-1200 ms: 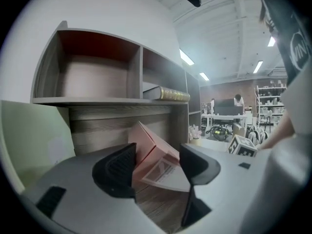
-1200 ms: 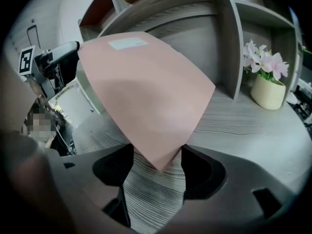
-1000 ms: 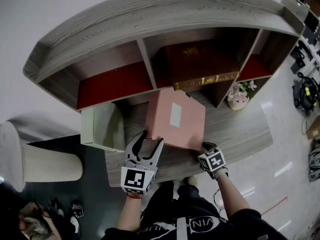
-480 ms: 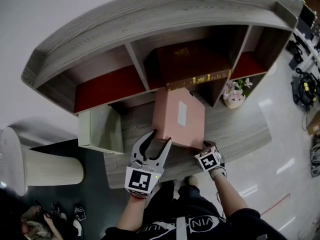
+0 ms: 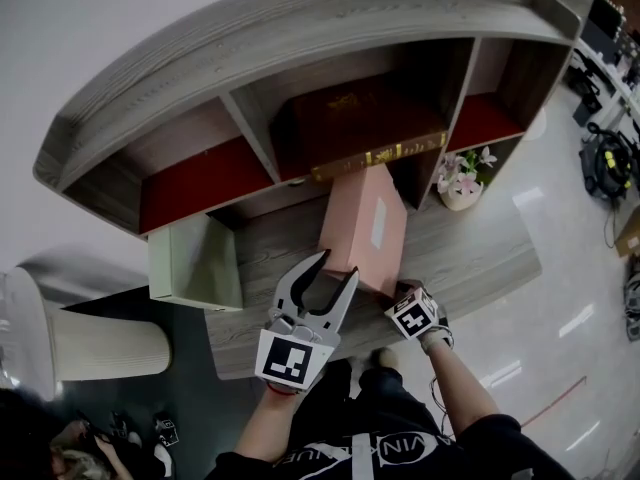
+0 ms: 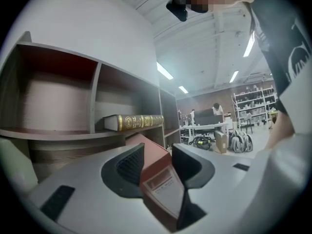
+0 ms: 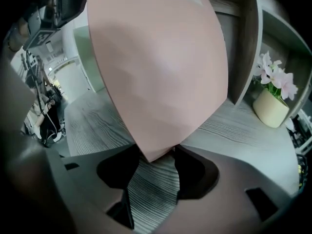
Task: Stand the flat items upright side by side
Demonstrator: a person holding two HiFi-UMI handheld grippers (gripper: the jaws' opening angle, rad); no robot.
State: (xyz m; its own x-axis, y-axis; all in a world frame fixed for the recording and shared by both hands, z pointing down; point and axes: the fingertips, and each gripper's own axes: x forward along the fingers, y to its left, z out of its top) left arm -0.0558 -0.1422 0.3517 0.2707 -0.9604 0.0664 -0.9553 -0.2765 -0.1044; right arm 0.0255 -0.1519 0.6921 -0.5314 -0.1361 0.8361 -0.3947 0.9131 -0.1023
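One pink book tilted up on the worktop before the shelf | left gripper fingers just closing, clamped on its near edge | right gripper fingers just closing, pinching its corner.

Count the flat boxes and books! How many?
3. The pink box tilts up near the desk's front, the brown book lies in the shelf's middle compartment, the pale green box is at the desk's left end. Others may be hidden.
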